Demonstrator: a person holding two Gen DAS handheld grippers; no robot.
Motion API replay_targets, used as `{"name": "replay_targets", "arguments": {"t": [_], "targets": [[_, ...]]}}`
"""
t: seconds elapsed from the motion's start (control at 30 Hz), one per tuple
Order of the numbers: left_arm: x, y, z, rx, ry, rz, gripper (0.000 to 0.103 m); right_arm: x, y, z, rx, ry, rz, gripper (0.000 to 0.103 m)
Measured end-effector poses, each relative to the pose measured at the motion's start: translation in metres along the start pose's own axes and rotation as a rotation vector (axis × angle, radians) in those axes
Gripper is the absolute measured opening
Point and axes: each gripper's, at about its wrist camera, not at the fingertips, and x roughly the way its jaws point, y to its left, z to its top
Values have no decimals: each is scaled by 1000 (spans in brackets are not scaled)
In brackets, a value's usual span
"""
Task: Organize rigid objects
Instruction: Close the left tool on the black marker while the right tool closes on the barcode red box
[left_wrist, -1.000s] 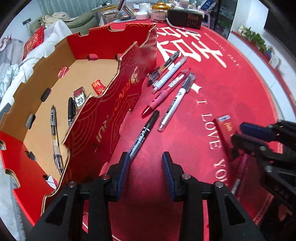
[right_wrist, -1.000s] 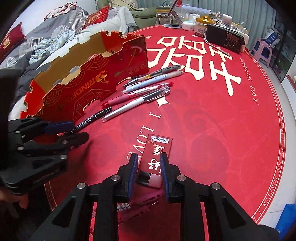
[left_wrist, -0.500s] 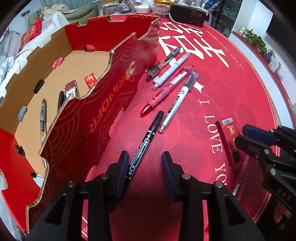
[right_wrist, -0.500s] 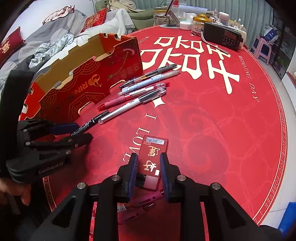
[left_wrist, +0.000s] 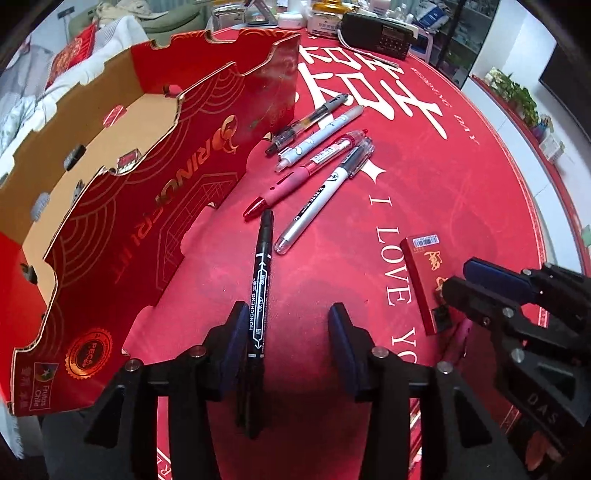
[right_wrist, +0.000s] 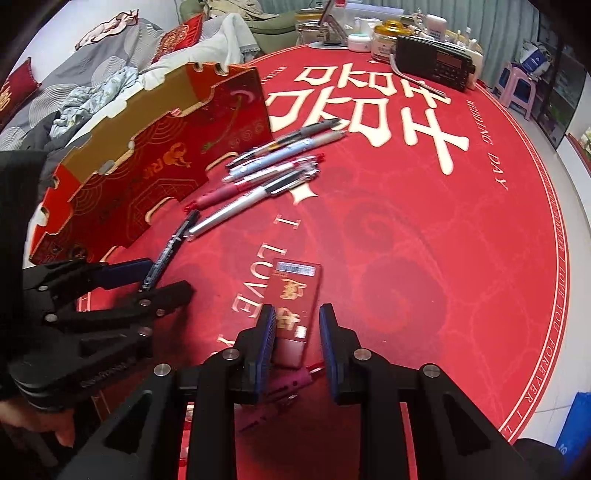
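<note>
A black marker (left_wrist: 260, 295) lies on the red tablecloth, its near end between the jaws of my open left gripper (left_wrist: 286, 343), close to the left finger. A flat red box (right_wrist: 293, 299) lies between the jaws of my right gripper (right_wrist: 295, 332), which stands open around its near end. The box also shows in the left wrist view (left_wrist: 424, 280). Several pens (left_wrist: 317, 162) lie in a row beside a big red cardboard box (left_wrist: 155, 192). A pink pen (right_wrist: 284, 384) lies under the right gripper.
A black radio (right_wrist: 436, 62), jars and bottles stand at the table's far edge. The cardboard box holds a few small items (left_wrist: 127, 162). A sofa with bedding (right_wrist: 92, 92) is beyond the table on the left.
My left gripper has moved forward along the black marker, so the marker now lies between its jaws. My right gripper has opened wider around the red box.
</note>
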Motion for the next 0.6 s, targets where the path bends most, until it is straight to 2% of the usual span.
{"name": "replay_targets", "arguments": {"t": [0.17, 0.23, 0.27, 0.33, 0.47, 0.6], "targets": [[0, -1, -2, 7, -21, 10, 47, 6, 1, -2, 9, 25, 0, 28], [0, -2, -3, 1, -32, 13, 46, 5, -1, -1, 23, 17, -5, 68], [0, -1, -3, -8, -36, 9, 46, 3, -2, -1, 33, 1, -19, 72], [0, -1, -4, -8, -44, 8, 46, 0, -3, 0, 37, -8, -9, 72], [0, 0, -5, -4, -57, 2, 46, 2, 1, 4, 24, -1, -59, 72], [-1, 2, -5, -4, -61, 8, 40, 9, 7, 7, -1, 23, -89, 70]]}}
